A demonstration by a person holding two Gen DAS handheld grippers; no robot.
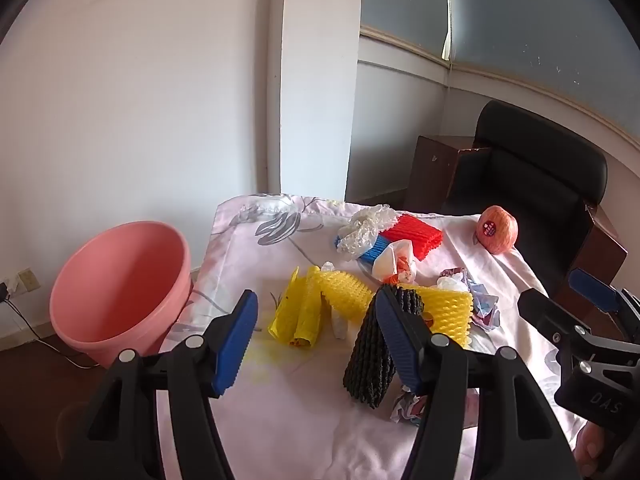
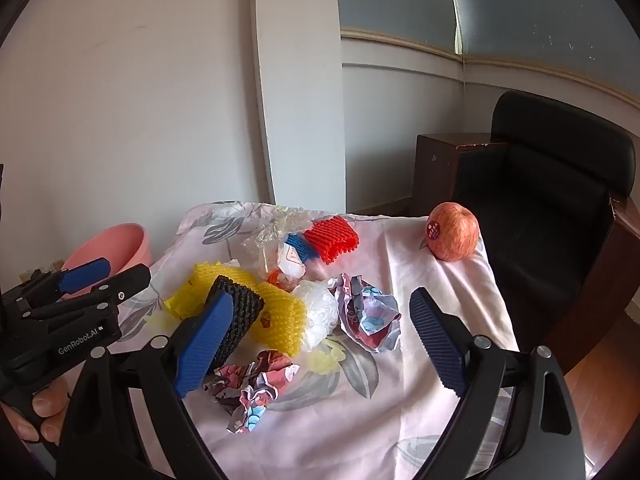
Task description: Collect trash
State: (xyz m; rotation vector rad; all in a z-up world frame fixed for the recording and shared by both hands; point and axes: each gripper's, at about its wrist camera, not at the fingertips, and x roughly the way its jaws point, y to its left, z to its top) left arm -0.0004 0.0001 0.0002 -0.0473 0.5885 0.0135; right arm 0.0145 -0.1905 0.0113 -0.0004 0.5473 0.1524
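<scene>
Both grippers, left and right, gape empty above the litter. Left view shows the whole pink bucket; right view the crumpled paper.

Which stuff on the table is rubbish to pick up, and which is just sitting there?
For the job: yellow foam net, black foam net, red foam net, crumpled paper, pink bucket.
Just there, I'd guess: apple, black chair.

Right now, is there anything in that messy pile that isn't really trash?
Yes: the apple. It sits whole, sticker on, alone near the table's far right corner, apart from the foam nets and crumpled paper. It looks like good fruit, not rubbish.
</scene>
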